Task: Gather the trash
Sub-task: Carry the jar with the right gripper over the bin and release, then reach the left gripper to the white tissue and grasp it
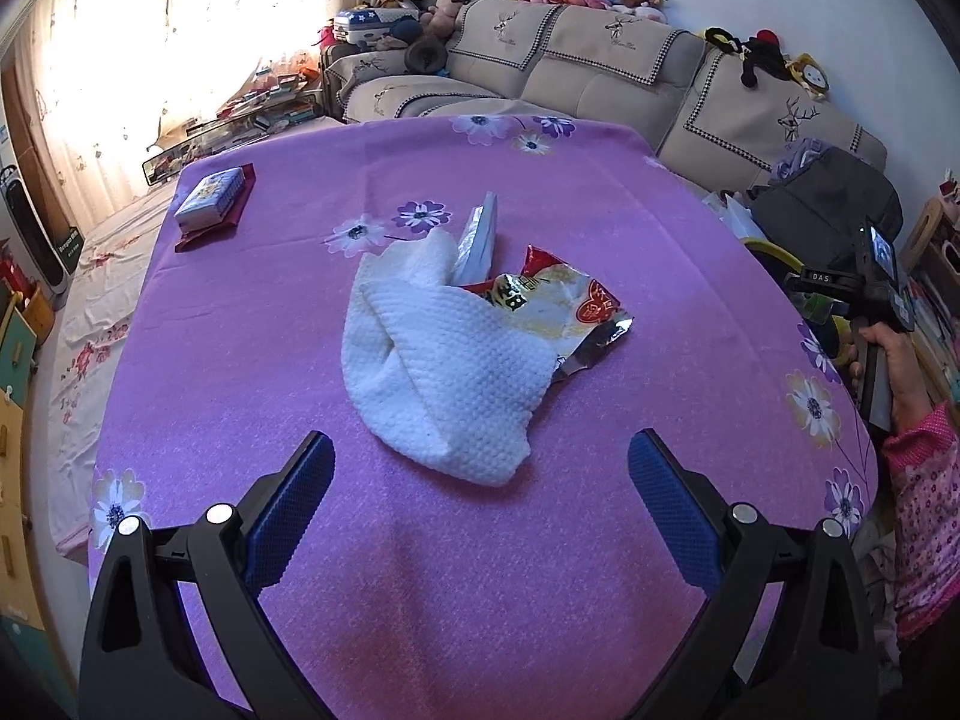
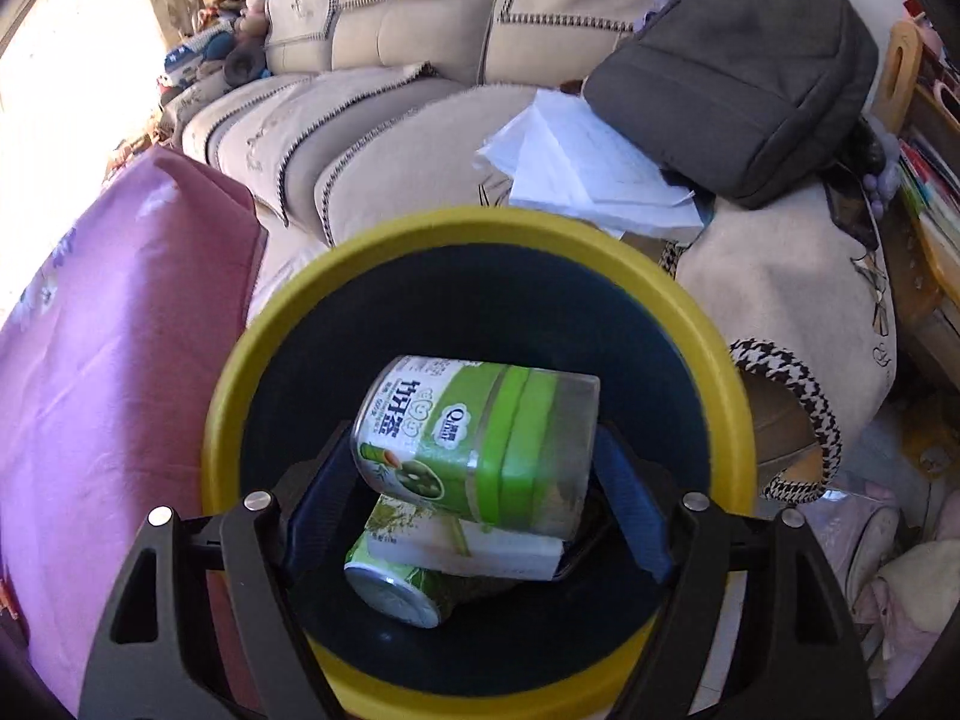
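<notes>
- Right gripper (image 2: 474, 474) clamps a green-labelled cylindrical can (image 2: 480, 441) crosswise, long axis spanning pad to pad, directly above the yellow-rimmed dark bin (image 2: 480, 228); a second can (image 2: 414, 591) lies inside.
- Left gripper (image 1: 480, 504), jaws wide and empty, faces the white waffle-textured cloth (image 1: 444, 372) and foil wrapper (image 1: 564, 306) just ahead on the purple floral tablecloth (image 1: 300, 330); left is nearer.

From my remote station, a crumpled white textured paper towel (image 1: 444, 372) lies in a heap at the middle of the purple floral tablecloth (image 1: 240, 312). A torn red, white and silver foil snack wrapper (image 1: 570, 306) lies flat against its far right side, one end tucked under the towel. A folded silvery packet (image 1: 478, 234) pokes out from behind the towel, pointing away. Beside the table, the dark bin with the yellow rim (image 2: 252, 324) already holds a green-labelled can (image 2: 414, 585) on its side with a flat carton across it. A green-and-white plastic canister (image 2: 480, 444) lies sideways above the opening, between my right gripper's fingers.
</notes>
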A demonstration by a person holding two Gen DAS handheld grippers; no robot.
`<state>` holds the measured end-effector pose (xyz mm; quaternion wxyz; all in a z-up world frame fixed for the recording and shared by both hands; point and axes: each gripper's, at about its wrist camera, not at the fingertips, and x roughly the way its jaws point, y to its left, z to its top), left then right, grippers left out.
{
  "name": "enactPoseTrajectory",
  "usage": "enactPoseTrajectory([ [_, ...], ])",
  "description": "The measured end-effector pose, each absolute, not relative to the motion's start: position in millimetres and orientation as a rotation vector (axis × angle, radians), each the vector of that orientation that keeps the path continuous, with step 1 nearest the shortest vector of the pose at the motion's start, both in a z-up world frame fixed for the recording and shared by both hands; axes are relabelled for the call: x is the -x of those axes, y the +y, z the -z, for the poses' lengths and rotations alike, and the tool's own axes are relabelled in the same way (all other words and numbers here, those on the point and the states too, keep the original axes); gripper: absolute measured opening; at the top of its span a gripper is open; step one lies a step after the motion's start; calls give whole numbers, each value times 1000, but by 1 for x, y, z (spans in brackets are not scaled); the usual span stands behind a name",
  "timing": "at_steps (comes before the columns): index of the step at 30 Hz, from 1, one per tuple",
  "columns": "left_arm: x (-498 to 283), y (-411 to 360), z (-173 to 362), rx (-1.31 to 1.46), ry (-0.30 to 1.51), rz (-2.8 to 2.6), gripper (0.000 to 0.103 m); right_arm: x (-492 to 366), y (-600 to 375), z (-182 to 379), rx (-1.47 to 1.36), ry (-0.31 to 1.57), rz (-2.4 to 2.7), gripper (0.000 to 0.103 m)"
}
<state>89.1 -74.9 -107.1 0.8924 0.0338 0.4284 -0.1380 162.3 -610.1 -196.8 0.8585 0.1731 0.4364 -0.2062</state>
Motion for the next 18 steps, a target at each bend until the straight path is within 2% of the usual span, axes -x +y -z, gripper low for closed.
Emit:
enactPoseTrajectory([
  [12, -109, -80, 117, -117, 902, 299, 97, -128, -556, 147, -256, 796, 345, 80],
  [18, -117, -72, 128, -95, 960, 312, 85, -125, -539, 143, -250, 796, 298, 80],
])
